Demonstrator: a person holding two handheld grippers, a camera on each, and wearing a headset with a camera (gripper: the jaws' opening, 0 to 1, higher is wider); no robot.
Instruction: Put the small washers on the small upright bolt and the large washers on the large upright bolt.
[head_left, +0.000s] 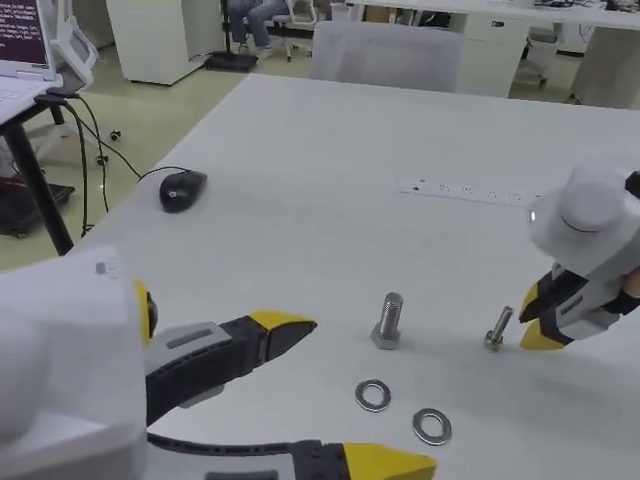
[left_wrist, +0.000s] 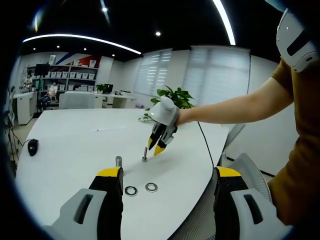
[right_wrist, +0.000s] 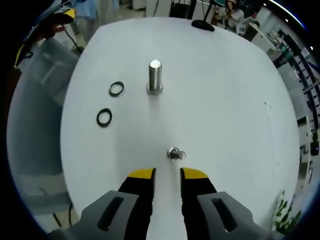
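Note:
On the white table (head_left: 300, 200) a large bolt (head_left: 389, 320) stands upright on its head. To its right a small bolt (head_left: 497, 328) leans slightly. Two loose washers (head_left: 373, 395) (head_left: 432, 426) lie flat in front of the bolts. My right gripper (head_left: 545, 322) hovers just right of the small bolt, its yellow tips narrowly parted and empty. In the right gripper view the small bolt (right_wrist: 175, 153) sits just ahead of the gripper (right_wrist: 167, 174), with the large bolt (right_wrist: 155, 77) and washers (right_wrist: 116, 89) beyond. My left gripper (head_left: 340, 392) is wide open at the near left, holding nothing.
A black mouse (head_left: 182, 190) with its cable lies at the table's left edge. A white power strip (head_left: 470, 190) rests farther back on the right. A grey chair (head_left: 385, 58) stands behind the far edge. A laptop (head_left: 25, 45) sits on a side desk at the left.

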